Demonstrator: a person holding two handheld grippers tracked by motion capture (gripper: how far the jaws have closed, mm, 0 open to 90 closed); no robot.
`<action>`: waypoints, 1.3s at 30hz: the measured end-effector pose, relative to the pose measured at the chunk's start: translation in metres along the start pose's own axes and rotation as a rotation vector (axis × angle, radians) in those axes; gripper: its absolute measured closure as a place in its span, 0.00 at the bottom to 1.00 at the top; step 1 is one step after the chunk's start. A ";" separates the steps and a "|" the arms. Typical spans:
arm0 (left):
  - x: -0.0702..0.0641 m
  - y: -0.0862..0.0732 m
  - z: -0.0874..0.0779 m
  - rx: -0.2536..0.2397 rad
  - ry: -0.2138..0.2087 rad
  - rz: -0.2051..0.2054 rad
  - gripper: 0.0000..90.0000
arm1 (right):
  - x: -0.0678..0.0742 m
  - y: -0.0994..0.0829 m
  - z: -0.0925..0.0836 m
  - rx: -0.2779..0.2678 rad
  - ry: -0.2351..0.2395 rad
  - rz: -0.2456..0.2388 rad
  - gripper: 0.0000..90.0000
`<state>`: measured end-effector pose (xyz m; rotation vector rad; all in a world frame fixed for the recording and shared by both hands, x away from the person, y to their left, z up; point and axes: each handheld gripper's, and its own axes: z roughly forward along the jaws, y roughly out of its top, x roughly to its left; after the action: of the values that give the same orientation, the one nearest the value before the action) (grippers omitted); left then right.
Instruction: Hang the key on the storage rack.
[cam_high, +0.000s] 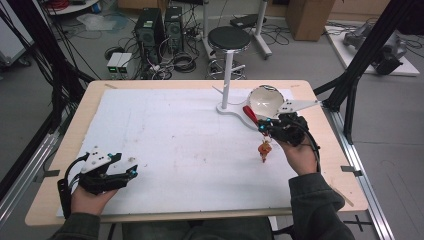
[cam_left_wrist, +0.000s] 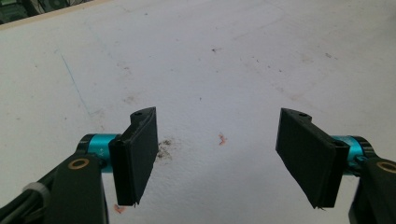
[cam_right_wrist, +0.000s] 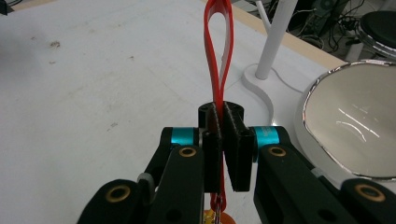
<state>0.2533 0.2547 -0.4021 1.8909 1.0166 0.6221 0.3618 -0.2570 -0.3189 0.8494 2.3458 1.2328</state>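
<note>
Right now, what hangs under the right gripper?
Under the right gripper, shut on a red loop, an orange charm dangles above the white mat. Its fastening is hidden by the jaws.

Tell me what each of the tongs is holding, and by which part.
Right tongs pinch the red loop low down, an orange charm dangling below. Left tongs are open, holding nothing.

No readable text, labels, brands or numbers anywhere. Stains mark the white sheet (cam_left_wrist: 210, 70) on the table (cam_high: 320, 125); nothing printed shows there.
</note>
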 end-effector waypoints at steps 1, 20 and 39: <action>0.000 0.000 0.000 0.000 0.000 -0.001 0.33 | 0.000 0.003 0.002 0.000 -0.003 0.001 0.96; 0.001 0.000 -0.001 0.002 0.002 0.002 0.33 | -0.002 0.055 0.029 -0.012 -0.020 -0.034 0.96; 0.001 0.000 -0.001 -0.003 -0.001 0.000 0.33 | -0.013 0.076 0.062 -0.005 -0.033 -0.013 0.96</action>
<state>0.2533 0.2561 -0.4014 1.8883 1.0151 0.6223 0.4326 -0.1941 -0.2897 0.8458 2.3176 1.2097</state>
